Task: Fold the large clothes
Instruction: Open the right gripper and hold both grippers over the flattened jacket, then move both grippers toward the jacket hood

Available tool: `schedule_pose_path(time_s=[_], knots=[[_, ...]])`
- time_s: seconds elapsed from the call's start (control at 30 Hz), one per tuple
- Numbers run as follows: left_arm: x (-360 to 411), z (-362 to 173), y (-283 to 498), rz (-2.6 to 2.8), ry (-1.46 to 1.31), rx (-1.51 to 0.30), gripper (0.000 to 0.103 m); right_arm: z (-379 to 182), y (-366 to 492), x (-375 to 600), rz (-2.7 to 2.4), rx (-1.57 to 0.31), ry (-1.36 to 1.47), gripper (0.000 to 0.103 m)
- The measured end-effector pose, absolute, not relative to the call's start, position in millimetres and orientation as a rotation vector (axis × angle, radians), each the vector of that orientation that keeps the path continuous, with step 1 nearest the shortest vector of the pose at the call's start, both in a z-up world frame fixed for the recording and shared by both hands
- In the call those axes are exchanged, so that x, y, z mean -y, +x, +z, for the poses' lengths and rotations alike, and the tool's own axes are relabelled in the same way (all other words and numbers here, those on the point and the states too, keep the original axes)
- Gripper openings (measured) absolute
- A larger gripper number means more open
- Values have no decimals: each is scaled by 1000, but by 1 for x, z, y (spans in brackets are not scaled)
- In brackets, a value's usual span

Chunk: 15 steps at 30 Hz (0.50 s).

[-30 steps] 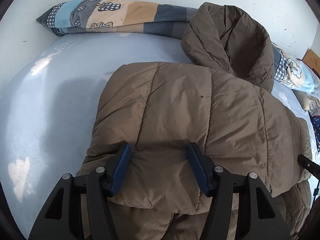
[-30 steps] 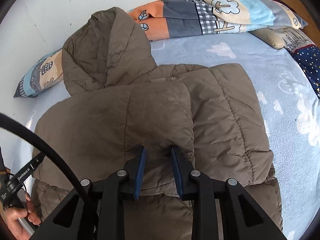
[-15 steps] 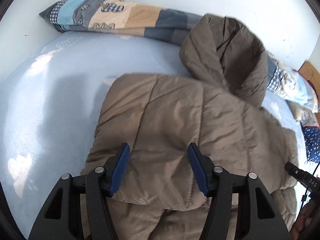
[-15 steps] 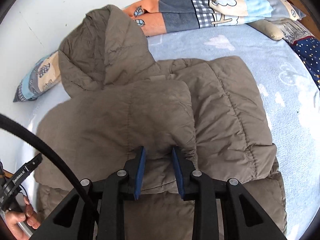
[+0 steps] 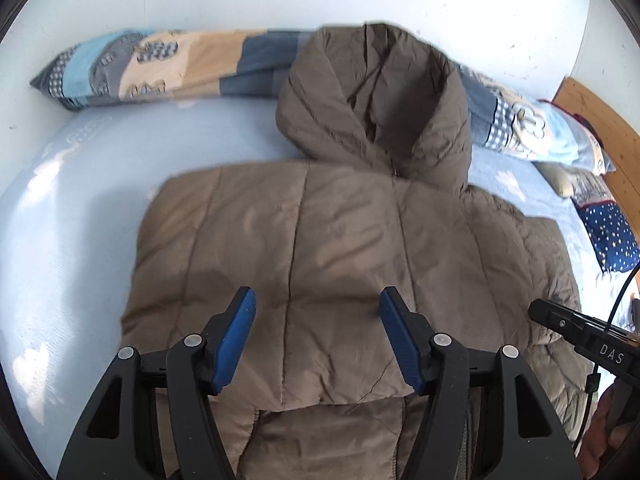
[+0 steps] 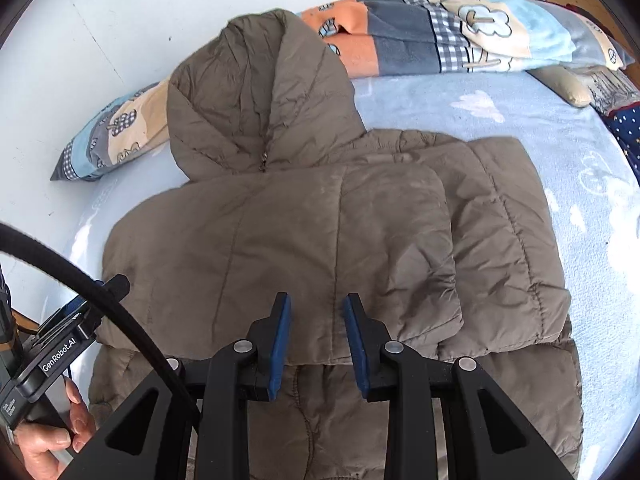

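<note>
A brown hooded puffer jacket lies flat on the light blue bed, with its hood towards the wall. Its sides or sleeves are folded in over the front. My left gripper hovers over the jacket's near left part. Its jaws are opening and stand wide, and the pads press on nothing. My right gripper hangs over the folded panel's lower edge. Its blue pads stand a narrow gap apart, and no fabric is pinched between them. Each wrist view shows the other gripper at its edge.
A patchwork quilt is bunched along the white wall behind the hood. A navy starred cushion and a wooden headboard are at the right. Blue sheet shows left of the jacket. A black cable crosses the right wrist view.
Both grippers have lifted and drawn back from the jacket, so more of it and the hood shows. The left jaws stand wider and no longer touch the fabric.
</note>
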State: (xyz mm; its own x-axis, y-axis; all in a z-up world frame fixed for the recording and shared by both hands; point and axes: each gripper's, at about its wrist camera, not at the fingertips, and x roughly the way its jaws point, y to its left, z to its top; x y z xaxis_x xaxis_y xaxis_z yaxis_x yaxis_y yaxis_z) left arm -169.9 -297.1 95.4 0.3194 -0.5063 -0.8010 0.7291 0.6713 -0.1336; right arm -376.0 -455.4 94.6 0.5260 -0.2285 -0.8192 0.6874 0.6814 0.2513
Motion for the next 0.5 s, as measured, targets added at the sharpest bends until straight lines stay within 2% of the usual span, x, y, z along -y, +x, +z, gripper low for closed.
schedule_pose_path(time_s=[0.17,0.5], knots=[[299,82,-167,-797,295,-991,72,80,-372,461,-583,-880,637,30],[294,91,-163,-816,249,-981,72,73,-379,466,-564,-870,704,31]])
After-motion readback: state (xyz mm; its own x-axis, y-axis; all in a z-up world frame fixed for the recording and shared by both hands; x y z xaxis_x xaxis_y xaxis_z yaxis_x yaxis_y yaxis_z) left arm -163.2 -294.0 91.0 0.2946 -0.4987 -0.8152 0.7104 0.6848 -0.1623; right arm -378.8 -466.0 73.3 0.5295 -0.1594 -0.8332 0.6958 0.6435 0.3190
